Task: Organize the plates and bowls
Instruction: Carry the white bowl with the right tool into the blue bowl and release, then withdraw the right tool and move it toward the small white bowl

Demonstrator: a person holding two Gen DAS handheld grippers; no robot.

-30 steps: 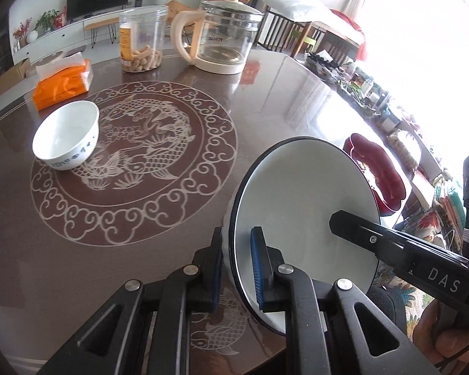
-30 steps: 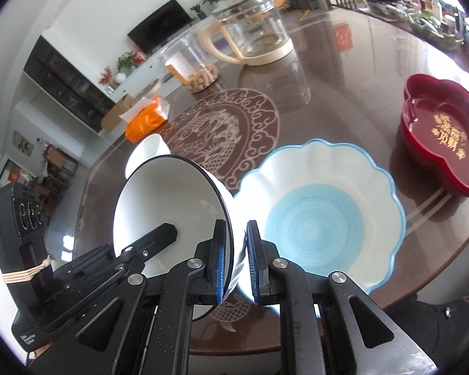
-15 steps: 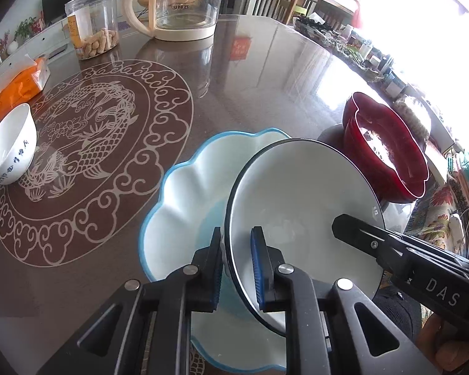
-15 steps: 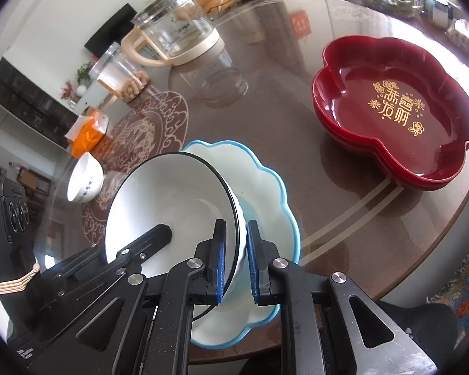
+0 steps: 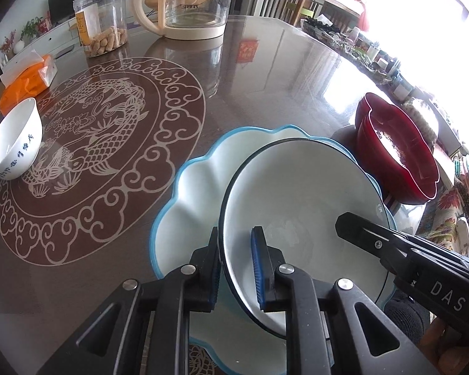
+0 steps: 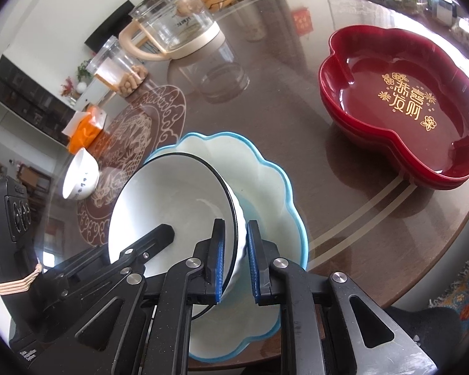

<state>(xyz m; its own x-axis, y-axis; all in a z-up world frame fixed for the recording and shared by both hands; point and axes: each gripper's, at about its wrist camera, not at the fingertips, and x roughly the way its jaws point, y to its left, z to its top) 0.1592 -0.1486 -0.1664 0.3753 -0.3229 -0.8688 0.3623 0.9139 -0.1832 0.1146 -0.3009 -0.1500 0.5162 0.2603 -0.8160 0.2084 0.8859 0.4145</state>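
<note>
A white bowl with a black rim [image 5: 300, 193] [image 6: 172, 200] sits tilted inside the scalloped blue-edged plate [image 5: 197, 181] [image 6: 265, 187]. My left gripper [image 5: 236, 268] straddles the bowl's near rim with its jaws parted a little. My right gripper [image 6: 236, 259] straddles the opposite rim, its jaws also parted a little. A small white bowl with blue marks [image 5: 14, 143] [image 6: 79, 176] stands at the left on the table. A red flower-shaped dish [image 5: 397, 156] [image 6: 403, 103] sits to the right.
A glass kettle [image 5: 187, 3] [image 6: 172, 28], a clear jar of snacks [image 5: 101, 20] [image 6: 118, 68] and an orange tissue pack [image 5: 25, 78] [image 6: 84, 128] stand at the far side. The round table [image 5: 265, 87] has a carved fish medallion at its left.
Both grippers carried the black-rimmed bowl rightward and down into the scalloped plate. Their jaws, shut on the rim before, have now widened slightly.
</note>
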